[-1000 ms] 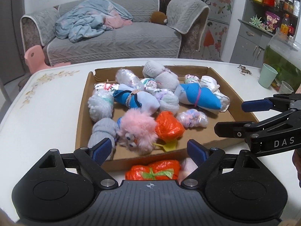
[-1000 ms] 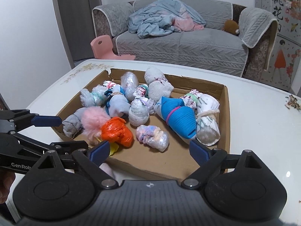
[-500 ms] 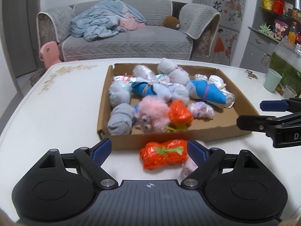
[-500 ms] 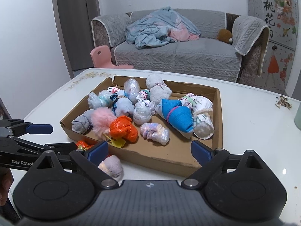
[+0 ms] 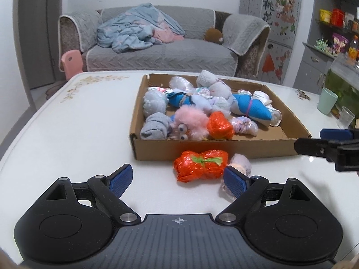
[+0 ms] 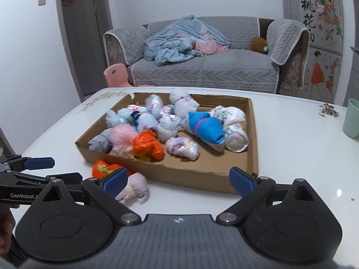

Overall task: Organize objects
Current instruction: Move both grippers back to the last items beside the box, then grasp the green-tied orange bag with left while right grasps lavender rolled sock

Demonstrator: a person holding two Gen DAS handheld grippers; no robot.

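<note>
A shallow cardboard tray [image 5: 242, 150] [image 6: 252, 121] on the white table holds several wrapped bundles, among them a blue one [image 5: 249, 107] [image 6: 205, 126], an orange one [image 5: 218, 125] [image 6: 147, 145] and a pink furry toy [image 5: 189, 123] [image 6: 122, 139]. In front of the tray lie an orange bundle with a green tie [image 5: 200, 164] [image 6: 105, 168] and a pale lilac bundle [image 5: 241, 163] [image 6: 134, 188]. My left gripper [image 5: 178, 181] is open above the table, just short of the orange bundle. My right gripper [image 6: 178, 179] has its jaws opening, with nothing between them; the lilac bundle lies beside its left finger.
A green cup [image 5: 327, 100] [image 6: 351, 117] and a clear cup [image 5: 346, 116] stand at the table's right side, with scattered husks [image 6: 328, 109] near them. A grey sofa [image 5: 161, 51] with a blue blanket and a pink child's chair [image 5: 70, 61] are behind the table.
Both grippers have drawn back from the tray toward the table's near edge. The orange and lilac bundles in front of the tray now show in full.
</note>
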